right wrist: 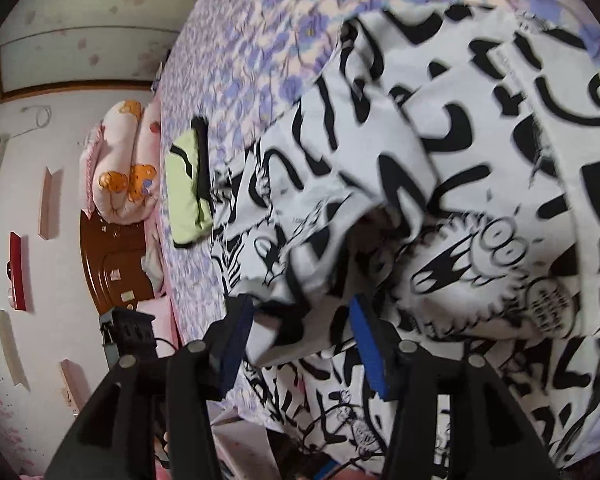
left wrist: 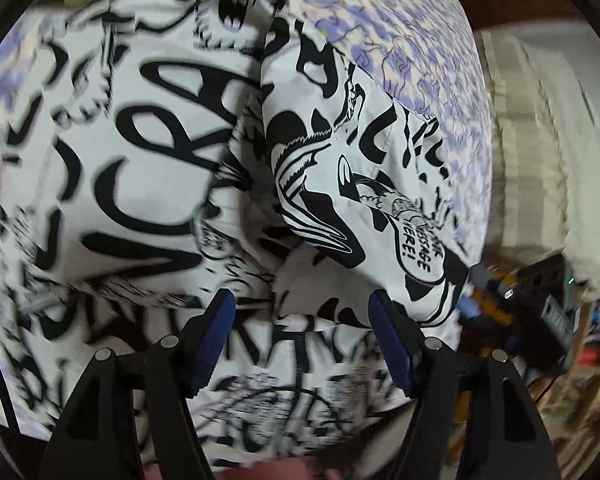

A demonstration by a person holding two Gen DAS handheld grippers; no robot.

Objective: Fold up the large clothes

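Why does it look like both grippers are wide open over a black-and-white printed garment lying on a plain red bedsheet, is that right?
Nearly. The left gripper and right gripper are both open over the black-and-white garment, but the bedsheet is not plain red: it has a purple-blue flower print on a pale ground. The right wrist view shows it most clearly.

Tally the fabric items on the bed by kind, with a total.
Black-and-white printed garment: 1
Lime-green folded garment: 1
Pink rolled quilt with orange bears: 1
Purple floral bedsheet: 1
Total: 4
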